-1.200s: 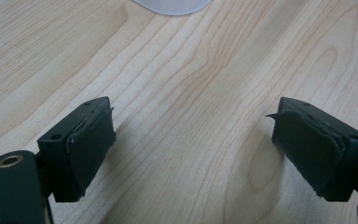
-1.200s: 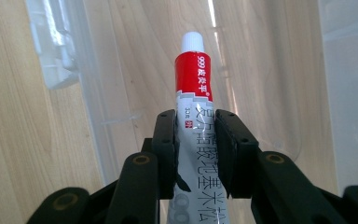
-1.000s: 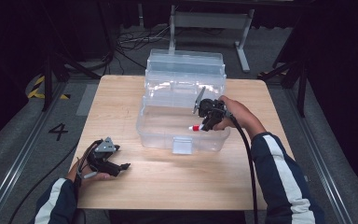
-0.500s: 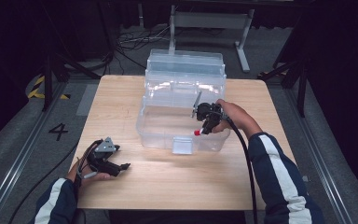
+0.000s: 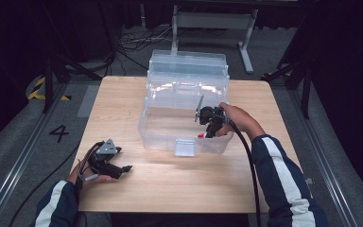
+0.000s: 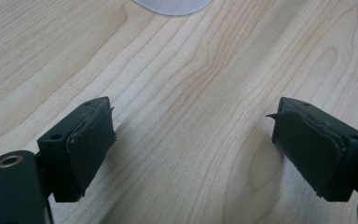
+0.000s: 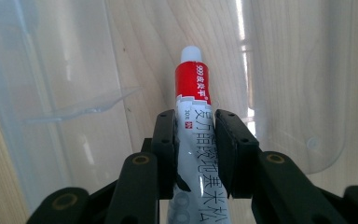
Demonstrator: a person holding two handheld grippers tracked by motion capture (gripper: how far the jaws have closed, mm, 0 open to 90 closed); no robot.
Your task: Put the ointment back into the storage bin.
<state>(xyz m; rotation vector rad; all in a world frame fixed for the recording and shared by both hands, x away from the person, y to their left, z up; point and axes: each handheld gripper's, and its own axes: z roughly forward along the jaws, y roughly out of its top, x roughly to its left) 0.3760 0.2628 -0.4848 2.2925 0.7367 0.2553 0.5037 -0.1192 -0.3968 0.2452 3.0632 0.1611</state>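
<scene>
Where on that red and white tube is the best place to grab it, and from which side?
Grip the tube across its flat white body, below the red band, coming from its tail end along its length. The right gripper already holds it that way, one pad on each flat face, cap pointing away into the clear plastic bin. The body is probably soft, so a light squeeze should do.

The tube (image 7: 193, 126) bears "999" with Chinese characters in white on its red band, and grey Chinese characters below that band; left of the table (image 5: 123, 99), the floor carries a black "4" (image 5: 59, 133)
</scene>
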